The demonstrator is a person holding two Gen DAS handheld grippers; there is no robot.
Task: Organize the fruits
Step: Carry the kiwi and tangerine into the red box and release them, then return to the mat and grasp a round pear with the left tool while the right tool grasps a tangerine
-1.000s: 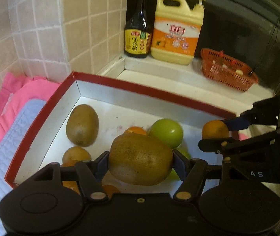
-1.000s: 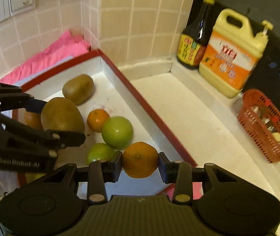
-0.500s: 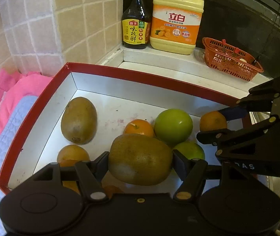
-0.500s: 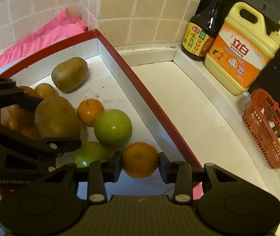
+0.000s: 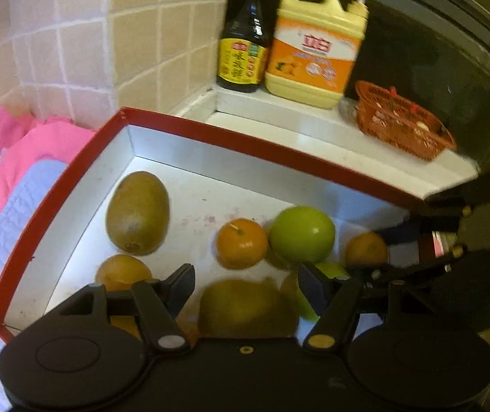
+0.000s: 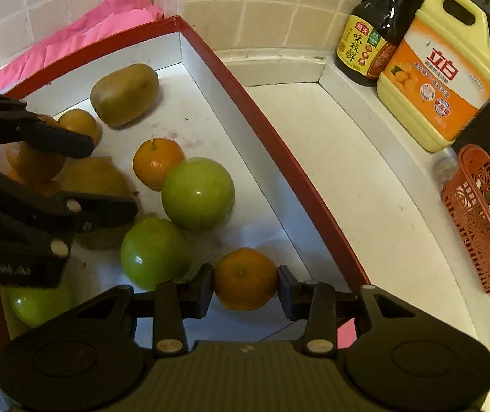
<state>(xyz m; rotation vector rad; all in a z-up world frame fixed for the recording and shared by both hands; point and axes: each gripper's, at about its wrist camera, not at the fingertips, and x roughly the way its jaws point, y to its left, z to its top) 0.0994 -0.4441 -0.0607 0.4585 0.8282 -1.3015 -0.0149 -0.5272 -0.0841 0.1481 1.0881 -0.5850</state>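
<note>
A red-rimmed white box (image 5: 245, 140) (image 6: 262, 120) holds a kiwi (image 5: 137, 213), mandarins (image 5: 241, 243) and green apples (image 5: 301, 234) (image 6: 197, 193). My left gripper (image 5: 246, 283) hangs over the box's near side with its jaws apart. A second kiwi (image 5: 246, 307) lies blurred just below them, and neither pad presses on it. In the right wrist view that kiwi (image 6: 95, 176) sits under the left gripper (image 6: 107, 176). My right gripper (image 6: 245, 281) is shut on a mandarin (image 6: 245, 279) (image 5: 365, 249), low inside the box near its right wall.
A soy sauce bottle (image 5: 243, 44) and a yellow detergent jug (image 5: 317, 48) stand on the ledge behind the box. A red plastic basket (image 6: 482, 219) sits to the right. Pink cloth (image 5: 14, 158) lies left of the box, against the tiled wall.
The kiwi has slipped out from between the left pads and dropped toward the box floor. The right gripper has sunk lower into the box with its mandarin.
</note>
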